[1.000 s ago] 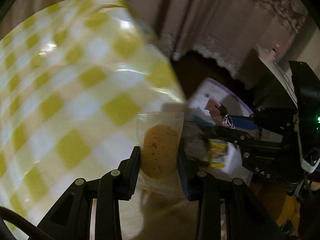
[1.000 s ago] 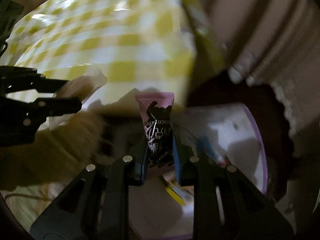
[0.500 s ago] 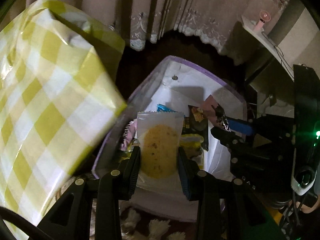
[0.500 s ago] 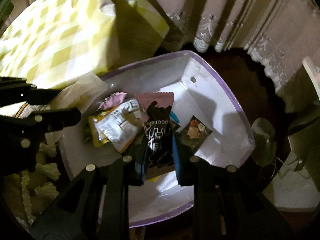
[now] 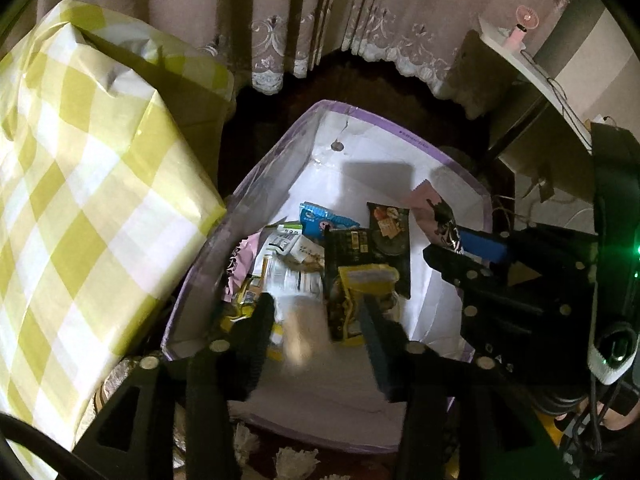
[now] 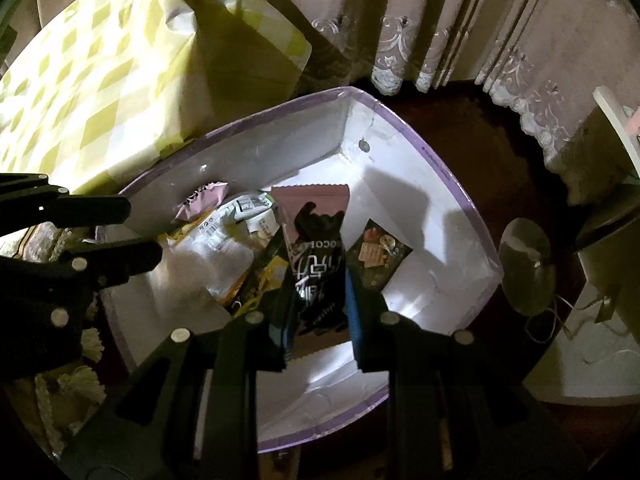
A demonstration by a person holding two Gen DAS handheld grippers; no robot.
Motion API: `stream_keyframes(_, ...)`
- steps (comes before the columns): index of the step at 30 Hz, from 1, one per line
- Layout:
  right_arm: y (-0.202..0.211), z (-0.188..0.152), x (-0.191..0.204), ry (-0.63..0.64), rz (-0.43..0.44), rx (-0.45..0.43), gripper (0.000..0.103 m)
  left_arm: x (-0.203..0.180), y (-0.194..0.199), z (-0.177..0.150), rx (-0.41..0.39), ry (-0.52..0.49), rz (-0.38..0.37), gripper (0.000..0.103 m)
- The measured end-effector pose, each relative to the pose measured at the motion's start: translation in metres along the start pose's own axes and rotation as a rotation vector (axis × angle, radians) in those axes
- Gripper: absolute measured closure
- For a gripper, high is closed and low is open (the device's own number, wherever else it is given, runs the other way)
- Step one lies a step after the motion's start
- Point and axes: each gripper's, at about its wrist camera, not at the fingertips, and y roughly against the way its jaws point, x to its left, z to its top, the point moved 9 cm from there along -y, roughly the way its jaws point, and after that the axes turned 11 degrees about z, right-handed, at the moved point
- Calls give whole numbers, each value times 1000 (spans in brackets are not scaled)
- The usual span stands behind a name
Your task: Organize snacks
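Observation:
A white box with a purple rim (image 5: 400, 133) (image 6: 420, 145) holds several snack packets. Over its near side my left gripper (image 5: 316, 322) has its jaws opening. A clear-wrapped cookie packet (image 5: 306, 328) shows blurred between them, free of the pads. In the right wrist view the left gripper (image 6: 136, 233) stands at the left, over a pale blur (image 6: 190, 270) that may be that packet. My right gripper (image 6: 320, 280) is shut on a pink and black chocolate packet (image 6: 316, 248) above the box's middle. The left wrist view shows the same chocolate packet (image 5: 436, 216) at the right.
A surface under a yellow checked cloth (image 5: 80, 200) (image 6: 100, 80) borders the box on the left. Lace-trimmed curtains (image 5: 304, 20) hang behind. A round metal disc (image 6: 526, 264) lies right of the box, and a white shelf with a small pink fan (image 5: 524, 24) is at the far right.
Both grippers swung from over the checked cloth to above the box. The left jaws have widened and the cookie packet has slipped lower. The right gripper still holds the chocolate packet.

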Motion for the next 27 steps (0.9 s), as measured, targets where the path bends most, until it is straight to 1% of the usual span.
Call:
stream_keyframes(3,5,-1,-1,-12,-7,-5,75,-2,5,0,-14,2,-6,48)
stream_keyframes(4,7,-1,-1,-15,-12,-8,69,-2,7,0,-17,6,-5,45)
stream_keyframes(5,10,-1,-1,-17,-17,-14,58,-3,9,-1,-22,9,-6,43)
stream_keyframes(6,12,-1,-1,-18,-21,-20,52,-4,11,-2,-25,12,-9,42)
stream_keyframes(7,16,-1,0,-17,-25,-31,42,-4,14,-2,-29,17,-11,42)
stream_keyframes(8,19,-1,0,-17,-25,-35,41,-4,17,-3,-37,22,-4,40)
stream_keyframes(9,20,-1,0,-18,-25,-37,41,-4,20,-3,-41,24,5,39)
stream_keyframes(13,32,-3,0,-25,-22,-50,41,-4,34,-8,-72,46,45,28)
stream_keyframes(16,40,-7,-1,-29,-24,-59,41,-3,46,-12,-97,43,105,26)
stream_keyframes(17,42,-8,-2,-32,-24,-59,41,-6,51,-14,-108,40,105,26)
stream_keyframes(19,46,-13,-2,-37,-23,-59,41,-11,60,-17,-121,37,59,25)
stream_keyframes(20,47,-15,-3,-38,-23,-59,41,-13,63,-19,-119,45,43,23)
stream_keyframes(22,51,-20,-3,-43,-23,-58,41,-12,66,-20,-132,45,75,17)
stream_keyframes(24,53,-22,-5,-46,-22,-57,41,-11,67,-22,-136,42,113,16)
stream_keyframes(25,54,-24,-5,-49,-22,-57,41,-10,67,-22,-132,45,117,16)
stream_keyframes(27,55,-26,-6,-56,-20,-58,41,-9,65,-23,-123,55,99,16)
